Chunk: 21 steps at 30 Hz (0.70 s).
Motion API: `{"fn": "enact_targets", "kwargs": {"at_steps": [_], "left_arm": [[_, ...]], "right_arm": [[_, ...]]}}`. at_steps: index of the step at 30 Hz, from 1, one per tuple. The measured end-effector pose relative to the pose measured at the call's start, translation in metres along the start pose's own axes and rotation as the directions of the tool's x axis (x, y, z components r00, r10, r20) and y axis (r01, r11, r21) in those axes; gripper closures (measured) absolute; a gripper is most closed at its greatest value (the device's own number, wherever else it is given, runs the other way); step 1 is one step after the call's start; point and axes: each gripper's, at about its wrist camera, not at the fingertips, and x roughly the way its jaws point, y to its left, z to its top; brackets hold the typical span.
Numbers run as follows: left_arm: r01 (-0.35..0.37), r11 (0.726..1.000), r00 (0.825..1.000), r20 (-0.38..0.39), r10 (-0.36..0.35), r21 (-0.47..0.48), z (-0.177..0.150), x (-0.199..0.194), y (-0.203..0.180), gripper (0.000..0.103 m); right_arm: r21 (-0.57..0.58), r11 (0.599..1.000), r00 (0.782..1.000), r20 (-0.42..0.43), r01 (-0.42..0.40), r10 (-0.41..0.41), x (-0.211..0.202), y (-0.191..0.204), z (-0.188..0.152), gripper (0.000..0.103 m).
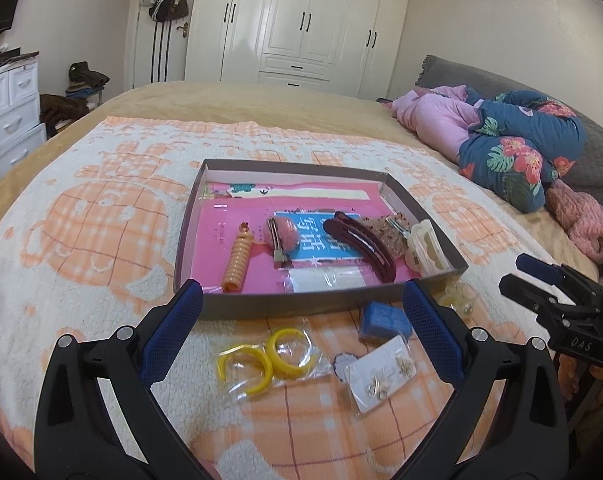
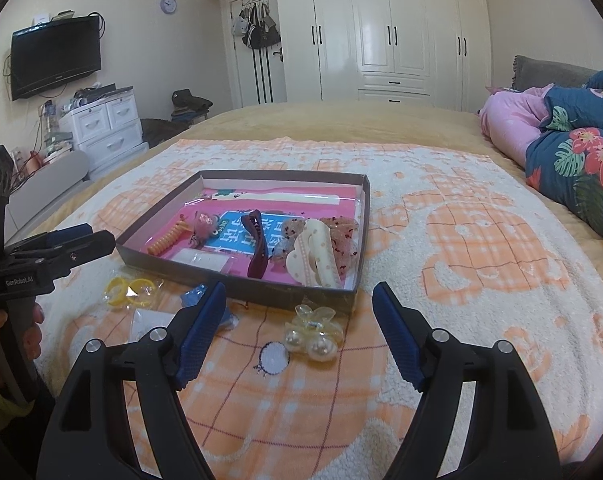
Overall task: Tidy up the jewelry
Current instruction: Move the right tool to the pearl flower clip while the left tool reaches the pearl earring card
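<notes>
The left claw [image 1: 301, 300] hangs wide and holds nothing. Just ahead of its left finger, inside the shallow box [image 1: 321, 305], lies an orange spiral hair tie [image 1: 237, 262]. Between the fingers, on the blanket [image 1: 81, 216], sits a bag of yellow hoops [image 1: 267, 356], with a card of earrings [image 1: 381, 372] toward the right finger and a blue block [image 1: 383, 320] above it. Only this view shows the card plainly; in the right wrist view it is a white corner behind the left finger.

Further right in the box lie a pink fuzzy clip [image 1: 283, 232], a dark red hair clip [image 1: 365, 246] and a cream claw clip [image 1: 423, 250].

The right claw [image 2: 299, 292] is also wide and holds nothing. Between its fingers, just outside the box's near wall, lies a clear bow clip with two pearls [image 2: 315, 334], which the left wrist view shows only as a yellowish sliver behind the right finger. The right wrist view alone shows the glittery clip [image 2: 341, 240] under the cream one.
</notes>
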Motion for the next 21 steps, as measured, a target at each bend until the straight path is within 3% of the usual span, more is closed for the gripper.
{"fn": "enact_targets", "kwargs": {"at_steps": [21], "left_arm": [[0.079, 0.994, 0.985, -0.161, -0.067, 0.07, -0.048, 0.013, -0.029, 0.012]], "right_arm": [[-0.012, 1.0, 0.998, -0.053, 0.018, -0.019, -0.011, -0.002, -0.029, 0.029]]}}
